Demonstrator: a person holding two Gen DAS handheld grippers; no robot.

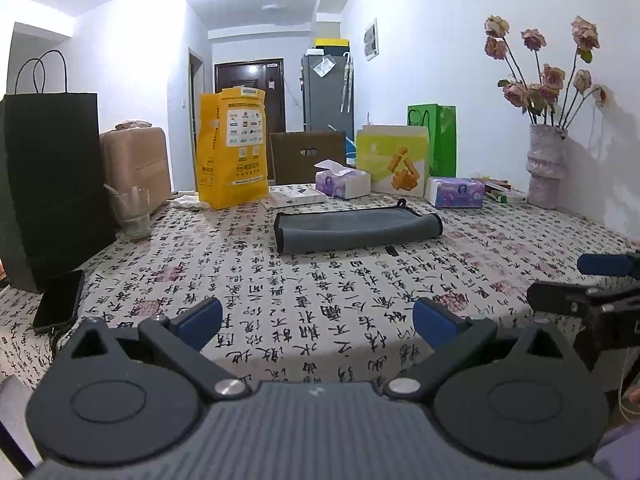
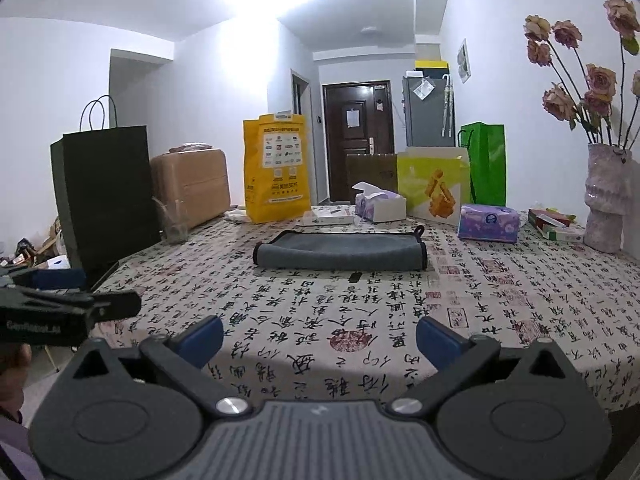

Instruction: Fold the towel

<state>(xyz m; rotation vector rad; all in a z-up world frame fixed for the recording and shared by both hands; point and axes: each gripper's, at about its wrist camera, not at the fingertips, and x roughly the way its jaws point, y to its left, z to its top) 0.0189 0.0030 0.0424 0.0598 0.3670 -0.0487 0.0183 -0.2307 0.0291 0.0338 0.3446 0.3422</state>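
Observation:
A grey towel (image 1: 356, 229) with dark edging lies folded into a long strip on the table with the calligraphy-print cloth (image 1: 304, 300); it also shows in the right wrist view (image 2: 340, 251). My left gripper (image 1: 318, 322) is open and empty, near the table's front edge, well short of the towel. My right gripper (image 2: 319, 338) is open and empty too, also back near the front edge. Each gripper shows at the side of the other's view: the right one (image 1: 576, 284), the left one (image 2: 80, 300).
A black paper bag (image 1: 52, 184), a glass (image 1: 130, 210) and a phone (image 1: 60, 300) stand at the left. A yellow bag (image 1: 232, 148), tissue boxes (image 1: 344, 182), a green bag (image 1: 434, 140) and a vase of flowers (image 1: 546, 164) line the back and right.

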